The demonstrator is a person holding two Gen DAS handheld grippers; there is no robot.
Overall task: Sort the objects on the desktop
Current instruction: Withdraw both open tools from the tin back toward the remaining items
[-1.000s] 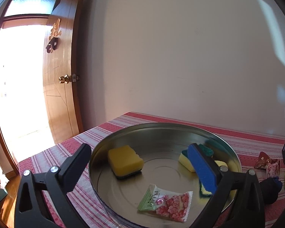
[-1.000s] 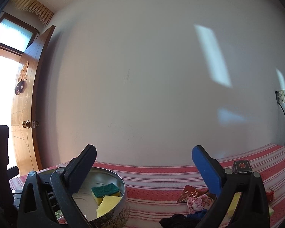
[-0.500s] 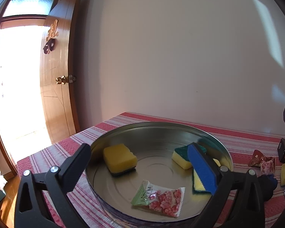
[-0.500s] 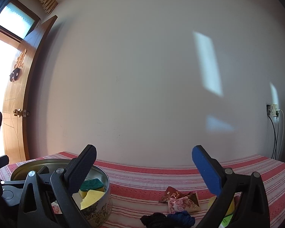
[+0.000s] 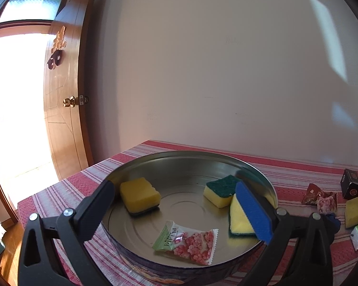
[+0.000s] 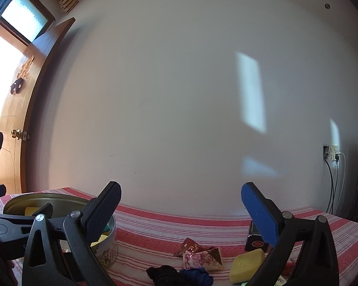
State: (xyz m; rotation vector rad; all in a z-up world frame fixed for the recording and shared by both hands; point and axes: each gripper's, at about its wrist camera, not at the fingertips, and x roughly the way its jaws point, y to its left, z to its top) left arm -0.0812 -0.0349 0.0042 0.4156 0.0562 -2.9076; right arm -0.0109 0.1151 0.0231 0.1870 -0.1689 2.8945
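A round metal tin sits on the red striped cloth. Inside lie a yellow sponge at left, a green-topped sponge, a third yellow sponge leaning at the right wall, and a pink candy packet. My left gripper hovers open just above the tin, nothing between its fingers. My right gripper stands open over the loose pile to the right of the tin: a yellow sponge, candy wrappers, a black box and dark cloth pieces.
A white wall rises behind the table, with an open wooden door at left and bright light through the doorway. A socket with cables is at right. The table edge runs near the tin's left side.
Both cameras have drifted left and tilted slightly; the tin and its contents sit further right in the left wrist view. The right gripper has moved over the loose pile. Both stay open.
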